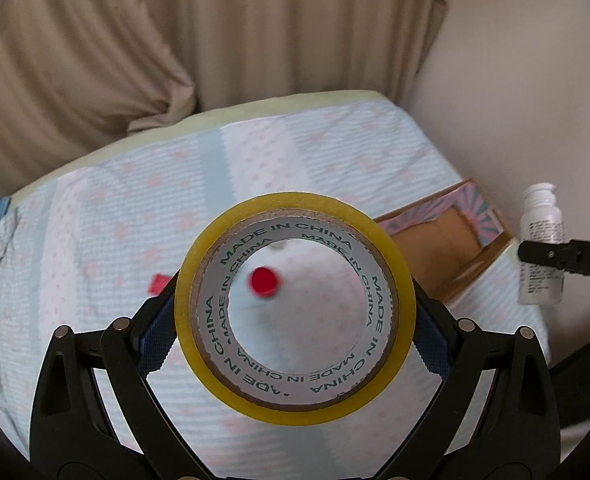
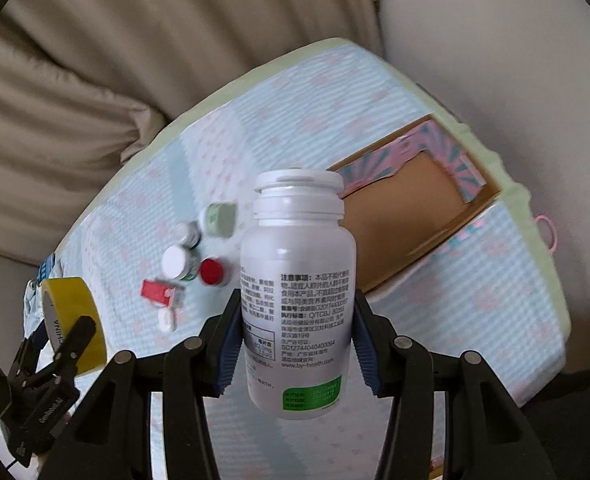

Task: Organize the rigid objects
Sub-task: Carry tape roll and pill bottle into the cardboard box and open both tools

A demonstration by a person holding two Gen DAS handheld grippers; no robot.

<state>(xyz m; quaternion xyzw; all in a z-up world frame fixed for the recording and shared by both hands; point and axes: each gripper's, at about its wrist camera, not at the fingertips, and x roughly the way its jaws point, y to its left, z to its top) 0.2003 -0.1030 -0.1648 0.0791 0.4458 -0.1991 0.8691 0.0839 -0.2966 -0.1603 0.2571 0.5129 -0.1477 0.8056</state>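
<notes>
Tape roll (image 1: 295, 308) is sitting clenched in your left tongs (image 1: 295, 320), whose blue pads (image 1: 157, 334) are pressing on its yellow rim from both sides. You are holding it up over the bed (image 1: 95, 216) with its hole facing the camera, so the inner card printed "MADE IN CHINA" is showing. Through the hole a red cap (image 1: 264, 281) is showing on the patterned bedspread below.

Your right tongs (image 2: 297, 336) are grasping a white bottle (image 2: 298, 300) by its lower body, cap pointing away from you and the printed label facing the camera. You are holding it above the bedspread, just beside the near left corner of the cardboard box (image 2: 403, 220).

That box is lying open on the right part of the bed, with pink and blue patterned flaps at its far end. Its brown inside is bare as far as the right wrist view is showing.

Left of the bottle, a small cluster is lying on the bedspread: a pale green case (image 2: 220, 219), two white-capped bottles (image 2: 177, 262), a red-capped bottle (image 2: 212, 273), a red and white piece (image 2: 161, 291) and a small white cap-like item (image 2: 168, 319). All of them are sitting outside the box, well apart from it.
</notes>
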